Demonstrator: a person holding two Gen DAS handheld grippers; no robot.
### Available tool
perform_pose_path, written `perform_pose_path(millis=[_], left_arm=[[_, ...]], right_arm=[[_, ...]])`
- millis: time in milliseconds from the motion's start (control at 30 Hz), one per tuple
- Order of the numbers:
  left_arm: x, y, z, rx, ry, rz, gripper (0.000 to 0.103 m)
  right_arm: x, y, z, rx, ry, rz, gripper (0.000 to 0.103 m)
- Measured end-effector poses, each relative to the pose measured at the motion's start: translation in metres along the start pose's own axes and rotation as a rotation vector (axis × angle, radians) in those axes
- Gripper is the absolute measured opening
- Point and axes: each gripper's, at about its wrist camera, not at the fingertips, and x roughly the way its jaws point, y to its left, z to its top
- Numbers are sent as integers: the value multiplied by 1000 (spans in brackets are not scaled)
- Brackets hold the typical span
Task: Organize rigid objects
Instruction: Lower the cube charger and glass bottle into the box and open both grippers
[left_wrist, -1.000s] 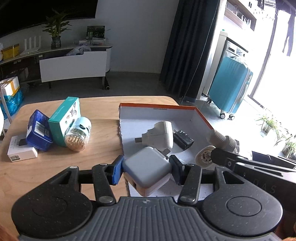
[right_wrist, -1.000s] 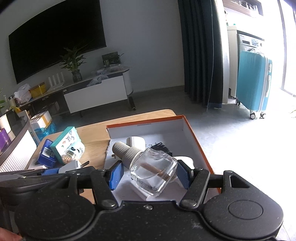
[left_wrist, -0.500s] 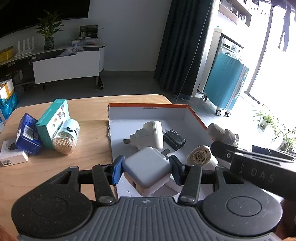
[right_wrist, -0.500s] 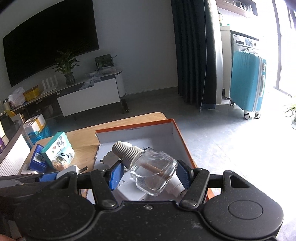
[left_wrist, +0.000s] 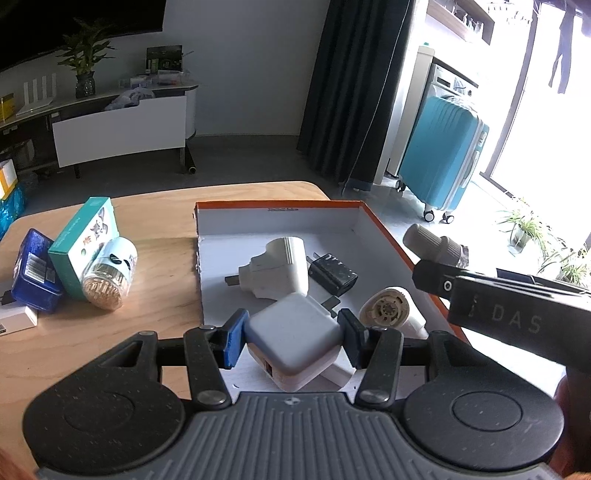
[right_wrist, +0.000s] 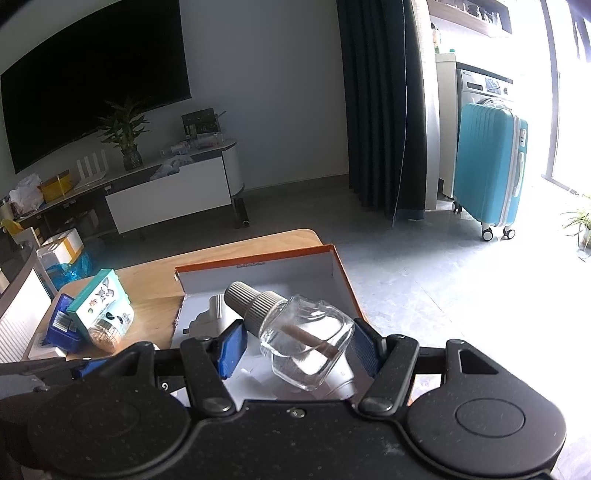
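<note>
My left gripper (left_wrist: 291, 341) is shut on a white square charger (left_wrist: 291, 343), held over the near end of the orange-rimmed white box (left_wrist: 280, 210). Inside the box lie a white plug adapter (left_wrist: 277, 273), a black charger (left_wrist: 332, 273) and a white round-faced device (left_wrist: 391, 310). My right gripper (right_wrist: 295, 349) is shut on a clear glass bottle (right_wrist: 306, 343) with a grey ribbed cap, held above the box (right_wrist: 258, 273). The right gripper body and the bottle's cap (left_wrist: 432, 243) show at the right of the left wrist view.
On the wooden table (left_wrist: 155, 295) left of the box lie a teal carton (left_wrist: 83, 240), a jar on its side (left_wrist: 109, 273), a blue case (left_wrist: 33, 273) and a white box (left_wrist: 14, 321). A teal suitcase (right_wrist: 487, 166) stands on the floor beyond.
Both grippers have lifted and drawn back a little with their objects still held. The right gripper has risen higher above the box.
</note>
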Motion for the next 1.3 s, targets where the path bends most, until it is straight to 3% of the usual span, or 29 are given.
perform_pose_path(millis=[733, 767, 800, 933, 1233, 1300], left_arm=[[17, -8, 6, 8, 21, -13, 53], [17, -8, 6, 8, 22, -14, 53], [18, -8, 7, 8, 23, -12, 53], [23, -7, 6, -3, 33, -14, 53], [35, -6, 4, -15, 67, -29, 53], [38, -7, 3, -19, 77, -43, 53]], right_arm=[[27, -4, 8, -24, 35, -6, 74], [28, -5, 8, -26, 37, -6, 72], [29, -5, 8, -30, 38, -5, 53], [39, -6, 12, -53, 53, -17, 43], [41, -24, 22, 32, 53, 118, 47], [34, -28, 25, 53, 17, 155, 48]])
